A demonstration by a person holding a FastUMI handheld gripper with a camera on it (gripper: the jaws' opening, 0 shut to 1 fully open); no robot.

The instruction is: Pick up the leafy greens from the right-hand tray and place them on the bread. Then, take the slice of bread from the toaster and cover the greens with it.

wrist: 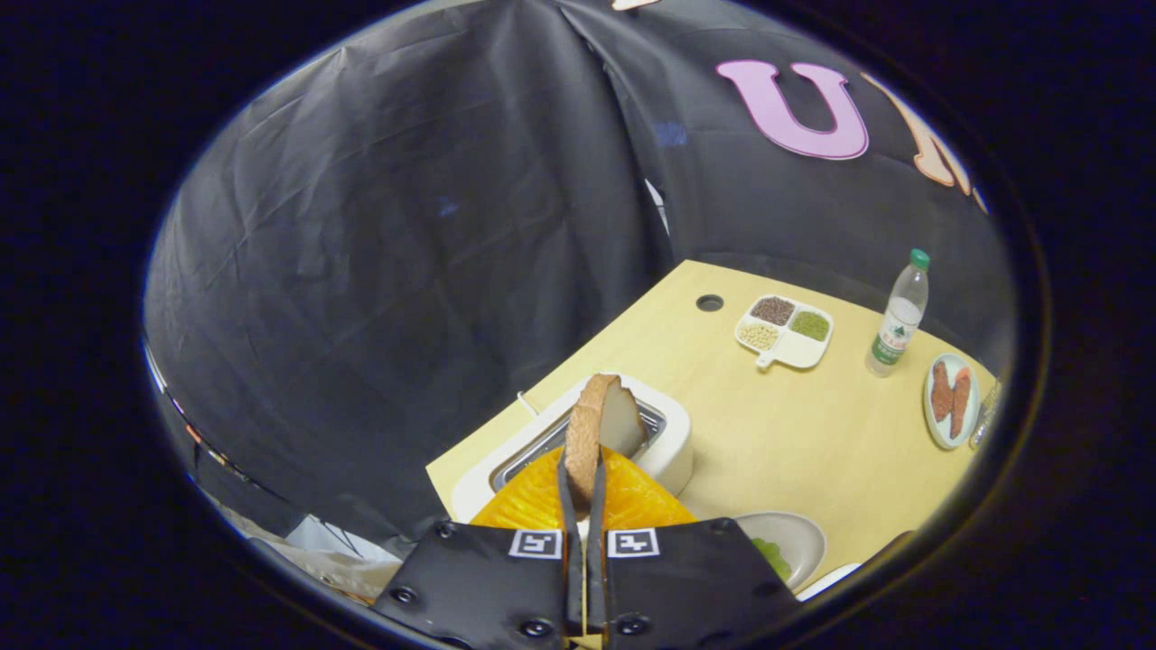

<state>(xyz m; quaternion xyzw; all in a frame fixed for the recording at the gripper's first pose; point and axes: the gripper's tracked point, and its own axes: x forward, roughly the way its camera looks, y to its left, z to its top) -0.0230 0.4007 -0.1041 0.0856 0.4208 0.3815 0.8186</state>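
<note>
My gripper (582, 483) is shut on a slice of bread (600, 426), held edge-on between both fingers, crust toward me. The slice stands lifted above the white toaster (673, 447), whose slot shows just behind it. To the right of the fingers, low down, sits a pale plate (799, 537) with a bit of leafy greens (769, 555) on it, partly hidden by the gripper body.
On the light wooden table (768, 424) beyond the toaster: a white divided dish of grains (784, 329), a water bottle with a green cap (899, 316), and a plate with reddish-brown pieces (950, 397). A round hole (710, 302) marks the table's far side.
</note>
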